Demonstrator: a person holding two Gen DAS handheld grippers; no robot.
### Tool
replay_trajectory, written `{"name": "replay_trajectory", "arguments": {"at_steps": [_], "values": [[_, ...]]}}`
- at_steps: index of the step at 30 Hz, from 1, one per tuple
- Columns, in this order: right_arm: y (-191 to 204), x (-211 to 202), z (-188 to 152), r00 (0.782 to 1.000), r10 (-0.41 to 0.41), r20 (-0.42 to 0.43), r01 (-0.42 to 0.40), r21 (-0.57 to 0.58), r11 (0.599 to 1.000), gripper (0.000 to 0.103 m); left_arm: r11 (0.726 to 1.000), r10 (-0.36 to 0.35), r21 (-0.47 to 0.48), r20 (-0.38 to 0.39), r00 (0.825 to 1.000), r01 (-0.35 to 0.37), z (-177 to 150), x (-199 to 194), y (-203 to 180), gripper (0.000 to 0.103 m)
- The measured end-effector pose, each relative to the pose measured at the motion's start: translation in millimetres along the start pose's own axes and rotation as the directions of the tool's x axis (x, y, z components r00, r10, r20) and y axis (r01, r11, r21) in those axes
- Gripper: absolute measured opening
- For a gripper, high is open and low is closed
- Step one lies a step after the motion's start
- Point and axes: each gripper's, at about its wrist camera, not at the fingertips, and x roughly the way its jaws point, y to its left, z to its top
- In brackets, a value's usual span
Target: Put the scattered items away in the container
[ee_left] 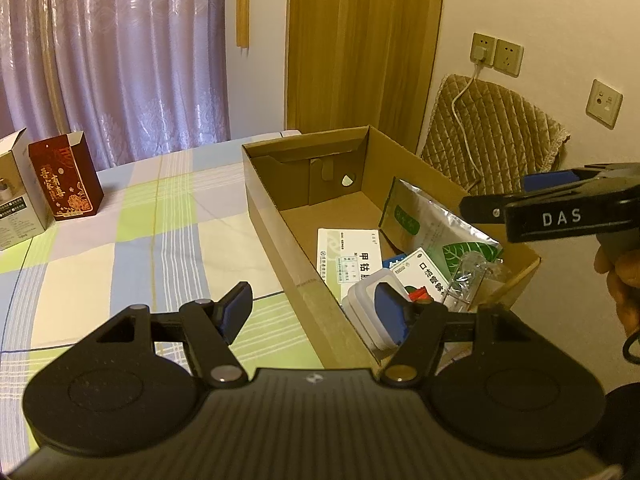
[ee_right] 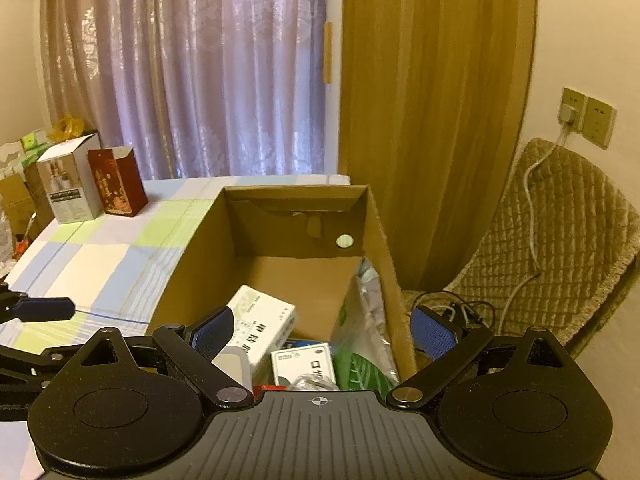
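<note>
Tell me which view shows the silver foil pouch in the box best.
Left wrist: the silver foil pouch leans against the cardboard box wall, face and green label visible. Right wrist catches only an edge-on sliver of it.

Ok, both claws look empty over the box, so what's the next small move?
Probably swing the left claw left toward the dark red box standing upright on the checked cloth. Both claws are open and hold nothing, the cardboard box already holds several packets, and that box is still outside it.
</note>
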Motion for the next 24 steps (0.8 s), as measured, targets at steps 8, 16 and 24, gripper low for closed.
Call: {"name": "replay_trajectory", "arguments": {"at_steps": [8, 16, 24], "values": [[-1.5, -20.6, -13.1, 0.999, 0.007, -0.053, -0.007, -0.002, 1.0, 0.1, 1.0, 0.004, -0.015, -0.003, 1.0, -0.004, -7.6, -16.5, -3.1, 0.065], [7.1, -35.0, -30.9, 0.995, 0.03, -0.099, -0.03, 0.003, 1.0, 0.1, 1.0, 0.02, -0.022, -0.028, 0.999, -0.02, -18.5, -32.9, -7.9, 0.066], [14.2, -52.0, -34.9, 0.991, 0.039, -0.125, -0.039, -0.001, 0.999, 0.1, 0.998, 0.031, -0.048, -0.038, 0.999, -0.033, -24.2, -54.1, -15.7, 0.074]]}}
